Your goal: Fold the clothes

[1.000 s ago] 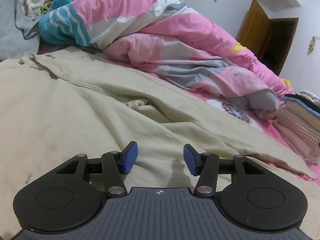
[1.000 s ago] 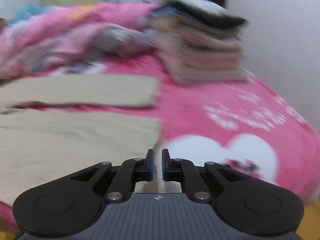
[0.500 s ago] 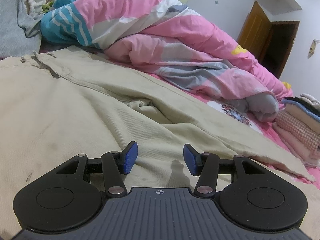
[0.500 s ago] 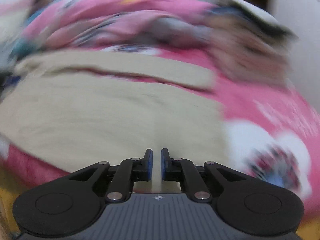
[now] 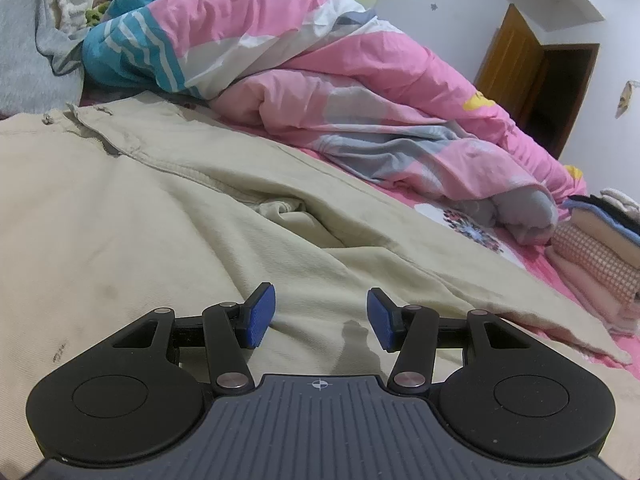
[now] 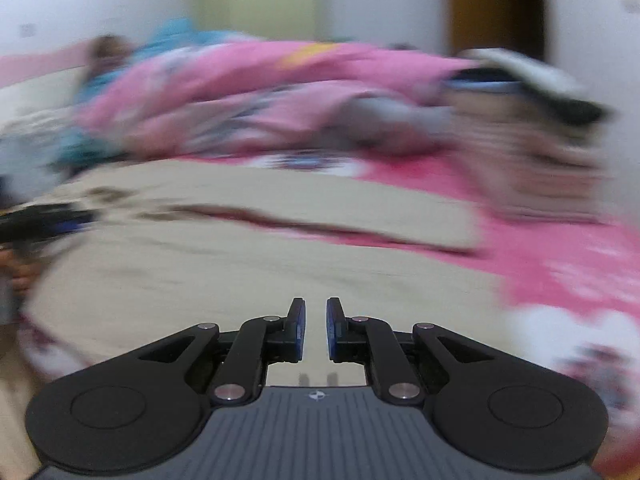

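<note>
Beige trousers (image 5: 168, 216) lie spread on the pink bed, waistband at the far left, legs running right. My left gripper (image 5: 322, 316) is open and empty, low over the trousers' upper leg cloth. In the blurred right wrist view the trousers (image 6: 248, 248) fill the middle, both legs lying side by side. My right gripper (image 6: 316, 328) has its jaws nearly closed with a narrow gap and nothing visible between them, above the near leg. The left gripper (image 6: 44, 220) shows at the left edge there.
A pink, white and teal quilt (image 5: 320, 92) is heaped along the far side of the bed. A stack of folded clothes (image 5: 600, 248) stands at the right; it also shows in the right wrist view (image 6: 536, 136). A grey garment (image 5: 24, 48) lies far left. A brown door (image 5: 520, 60) is behind.
My right gripper has swung left from the trouser hems and folded stack to over the trouser legs, still nearly closed. My left gripper has barely moved and stays open.
</note>
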{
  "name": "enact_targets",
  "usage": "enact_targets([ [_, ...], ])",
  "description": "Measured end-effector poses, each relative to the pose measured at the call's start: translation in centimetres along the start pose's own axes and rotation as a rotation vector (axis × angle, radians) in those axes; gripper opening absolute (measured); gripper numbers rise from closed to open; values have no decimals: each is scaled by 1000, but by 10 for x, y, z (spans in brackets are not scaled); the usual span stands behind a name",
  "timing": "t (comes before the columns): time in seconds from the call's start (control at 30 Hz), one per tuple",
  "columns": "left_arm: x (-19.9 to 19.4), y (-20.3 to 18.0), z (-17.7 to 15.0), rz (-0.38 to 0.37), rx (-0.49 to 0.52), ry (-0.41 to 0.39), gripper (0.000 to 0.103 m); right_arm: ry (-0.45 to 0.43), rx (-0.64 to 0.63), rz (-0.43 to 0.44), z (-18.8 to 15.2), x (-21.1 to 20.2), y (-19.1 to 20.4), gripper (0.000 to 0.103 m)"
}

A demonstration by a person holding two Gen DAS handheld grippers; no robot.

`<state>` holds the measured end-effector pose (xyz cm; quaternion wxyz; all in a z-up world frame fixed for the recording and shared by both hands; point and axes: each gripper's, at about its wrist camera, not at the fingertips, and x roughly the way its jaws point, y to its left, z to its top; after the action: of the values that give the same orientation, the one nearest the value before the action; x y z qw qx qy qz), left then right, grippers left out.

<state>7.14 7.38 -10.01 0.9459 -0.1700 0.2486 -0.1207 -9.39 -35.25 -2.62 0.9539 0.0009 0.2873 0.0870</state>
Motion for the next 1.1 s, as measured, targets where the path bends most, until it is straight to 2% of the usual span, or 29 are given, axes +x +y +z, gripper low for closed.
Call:
enact_targets([
  [0.1,-1,3,0,-14,-19,-2,51,38,-44,95,-2,28,27,10],
  [0.2,-1,5,1,-24,-31,1,51,139,-43,150,-21,30,33,11],
  [0.27,-1,5,2,-23,-31,4,51,162,-42,164,-31,18,29,11],
  [0.33,-1,4,2,-21,-26,7,52,238,-42,181,-36,6,24,11],
  [0.43,-2,4,2,-19,-21,12,52,331,-106,149,-37,1,23,11],
  [0.47,-2,4,2,-20,-21,12,52,321,-102,138,-32,-2,19,11],
  [0.57,-3,5,2,-23,-23,10,52,201,-31,108,-10,-14,4,12],
  [0.6,-4,6,2,-24,-24,10,52,188,-8,92,-9,-16,-1,18],
  [0.67,-4,6,1,-25,-26,10,52,203,35,50,-16,-18,-8,30],
  [0.93,-4,5,3,-23,-29,10,53,263,208,-119,-44,-25,-39,32],
  [1.07,-5,5,3,-26,-25,12,57,259,325,-80,-47,-46,-41,33],
  [1.1,-6,5,3,-28,-23,12,59,232,350,-53,-43,-52,-41,33],
])
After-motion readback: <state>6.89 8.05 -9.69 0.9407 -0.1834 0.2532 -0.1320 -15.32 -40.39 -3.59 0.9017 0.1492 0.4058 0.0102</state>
